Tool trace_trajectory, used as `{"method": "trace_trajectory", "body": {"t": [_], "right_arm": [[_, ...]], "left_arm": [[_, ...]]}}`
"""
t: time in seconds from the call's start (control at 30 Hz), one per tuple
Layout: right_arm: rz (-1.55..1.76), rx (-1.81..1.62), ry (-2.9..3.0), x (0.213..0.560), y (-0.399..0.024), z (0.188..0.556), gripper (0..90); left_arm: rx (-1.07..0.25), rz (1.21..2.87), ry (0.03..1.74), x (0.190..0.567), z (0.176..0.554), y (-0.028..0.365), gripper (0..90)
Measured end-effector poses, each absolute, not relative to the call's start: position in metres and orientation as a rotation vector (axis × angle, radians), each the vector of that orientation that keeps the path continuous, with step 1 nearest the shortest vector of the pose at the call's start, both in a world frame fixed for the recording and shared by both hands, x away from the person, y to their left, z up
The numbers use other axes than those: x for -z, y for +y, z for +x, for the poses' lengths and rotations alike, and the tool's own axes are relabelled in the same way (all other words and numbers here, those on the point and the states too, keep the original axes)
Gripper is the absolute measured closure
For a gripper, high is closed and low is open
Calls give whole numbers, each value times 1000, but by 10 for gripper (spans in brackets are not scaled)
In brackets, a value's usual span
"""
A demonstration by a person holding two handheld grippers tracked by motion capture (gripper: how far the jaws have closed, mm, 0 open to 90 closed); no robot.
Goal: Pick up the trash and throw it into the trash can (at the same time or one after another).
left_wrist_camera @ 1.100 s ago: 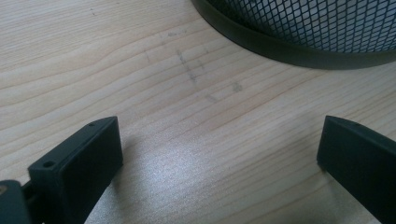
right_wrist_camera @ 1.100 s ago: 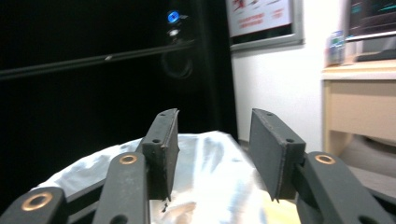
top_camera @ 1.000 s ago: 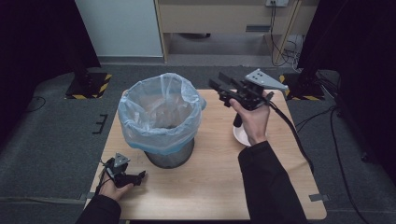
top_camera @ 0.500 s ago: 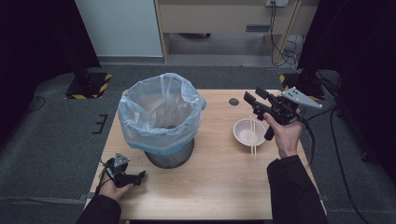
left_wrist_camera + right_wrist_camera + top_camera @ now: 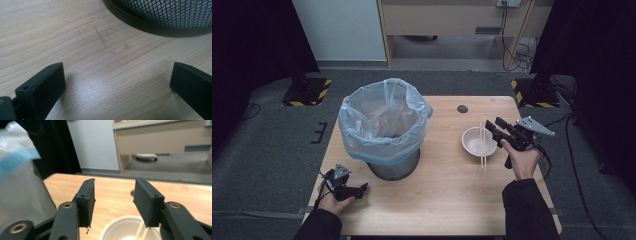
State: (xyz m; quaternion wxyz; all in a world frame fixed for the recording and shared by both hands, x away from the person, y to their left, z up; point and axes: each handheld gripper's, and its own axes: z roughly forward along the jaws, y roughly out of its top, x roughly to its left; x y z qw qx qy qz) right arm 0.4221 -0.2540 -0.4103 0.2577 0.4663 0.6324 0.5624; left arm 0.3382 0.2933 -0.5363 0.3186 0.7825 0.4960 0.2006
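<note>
Wooden table sitting on grey carpet, dark room around. Right gripper is hovering just beside the white bowl with chopsticks, jaws partly spread and just been closing, gripping nothing. Left gripper is resting spread wide, bin just ahead.

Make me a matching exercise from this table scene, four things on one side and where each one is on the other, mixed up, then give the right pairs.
Things:
1. chopsticks
2. white bowl
3. mesh bin
4. left gripper

Places:
A. near the table's front left corner, jaws open
B. lying across the bowl
C. just ahead of the right gripper
D. left half of the table, lined with a clear bag

Pairs: 1-B, 2-C, 3-D, 4-A
</note>
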Motion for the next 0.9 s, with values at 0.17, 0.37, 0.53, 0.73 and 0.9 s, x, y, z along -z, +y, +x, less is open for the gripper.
{"method": "trace_trajectory", "body": {"t": [0.17, 0.37, 0.53, 0.73, 0.9], "right_arm": [[1313, -1450, 1754, 428, -257, 427, 589], [1370, -1371, 1787, 447, -259, 432, 624], [1400, -1315, 1819, 458, -258, 437, 650], [1447, -1240, 1861, 472, -258, 440, 691], [1473, -1186, 1898, 482, -256, 444, 704]], "left_arm": [[-527, 2058, 1304, 536, 338, 293, 0], [-528, 2058, 1305, 536, 338, 293, 0], [-528, 2058, 1305, 536, 338, 293, 0], [-528, 2058, 1305, 536, 338, 293, 0], [-528, 2058, 1305, 536, 338, 293, 0]]}}
